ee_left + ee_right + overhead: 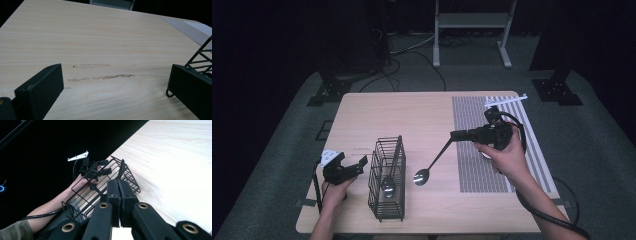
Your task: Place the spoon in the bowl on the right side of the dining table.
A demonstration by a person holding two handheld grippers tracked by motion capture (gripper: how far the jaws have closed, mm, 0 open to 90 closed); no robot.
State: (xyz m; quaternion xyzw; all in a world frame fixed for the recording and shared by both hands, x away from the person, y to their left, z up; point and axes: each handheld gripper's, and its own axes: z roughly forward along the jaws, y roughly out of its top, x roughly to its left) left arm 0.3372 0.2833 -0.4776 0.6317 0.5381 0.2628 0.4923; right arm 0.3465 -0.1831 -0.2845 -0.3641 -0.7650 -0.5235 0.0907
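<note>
Right tongs (pixel 454 135) pinch a long dark-handled spoon (pixel 422 176), its shiny bowl hanging at seven o'clock beside a black wire basket (pixel 387 180); left tongs (pixel 357 167) spread.

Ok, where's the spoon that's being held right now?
In the high view the spoon hangs from the right gripper above mid-table, its bowl low and just right of the wire basket.

You have a light wooden table (pixel 377 115) with a striped grey mat (pixel 477 150) along its right side; beyond it, a white metal stand (pixel 472 30) and cables (pixel 412 55) lie on the grey floor (pixel 287 135).
</note>
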